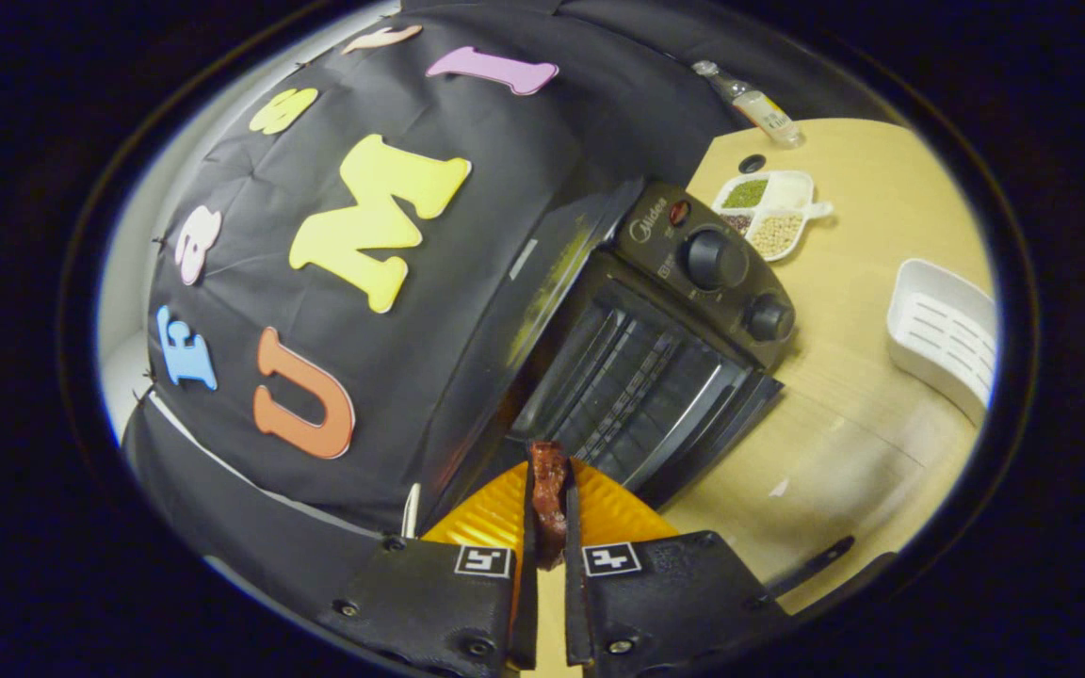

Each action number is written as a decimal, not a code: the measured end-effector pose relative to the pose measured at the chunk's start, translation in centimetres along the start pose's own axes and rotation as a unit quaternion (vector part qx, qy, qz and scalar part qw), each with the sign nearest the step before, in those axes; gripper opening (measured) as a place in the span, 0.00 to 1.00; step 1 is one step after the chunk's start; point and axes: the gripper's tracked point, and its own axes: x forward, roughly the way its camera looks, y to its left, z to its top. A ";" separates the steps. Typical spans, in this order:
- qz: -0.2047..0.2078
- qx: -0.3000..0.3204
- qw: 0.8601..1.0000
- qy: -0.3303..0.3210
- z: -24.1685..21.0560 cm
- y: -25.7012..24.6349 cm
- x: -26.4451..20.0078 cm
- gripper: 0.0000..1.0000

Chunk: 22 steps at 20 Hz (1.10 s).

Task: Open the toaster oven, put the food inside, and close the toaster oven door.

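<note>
My gripper (549, 490) is shut on a dark reddish-brown piece of food (548, 476), which stands pinched between both fingers and sticks out past their tips. Just ahead of it is the black toaster oven (599, 311) on the wooden table (863, 452), seen tilted. The oven's door (712, 424) is down and open, and the wire rack (627, 372) inside shows. The food sits at the front of the opening, close to the rack. The control panel with two knobs (717, 259) lies beyond the opening.
Past the oven on the table are a white divided dish (773, 212) of beans, a small bottle (754, 99) and a small dark disc (752, 163). A white slotted basket (943, 330) stands off to the side. The booth's black cloth wall (335, 311) backs the oven.
</note>
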 end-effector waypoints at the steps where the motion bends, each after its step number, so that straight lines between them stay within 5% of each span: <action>1: -0.006 -0.003 1.000 -0.007 0.0 -0.5 1.1 0.14; 6: -0.019 -0.001 0.999 -0.025 -0.3 -1.4 5.2 0.15; 14: -0.045 -0.096 0.994 -0.025 -1.0 -1.1 7.3 0.20; 19: -0.091 -0.199 0.976 -0.016 -0.5 -2.7 7.0 0.38; 22: -0.102 -0.254 0.962 -0.018 0.3 -2.7 6.3 0.62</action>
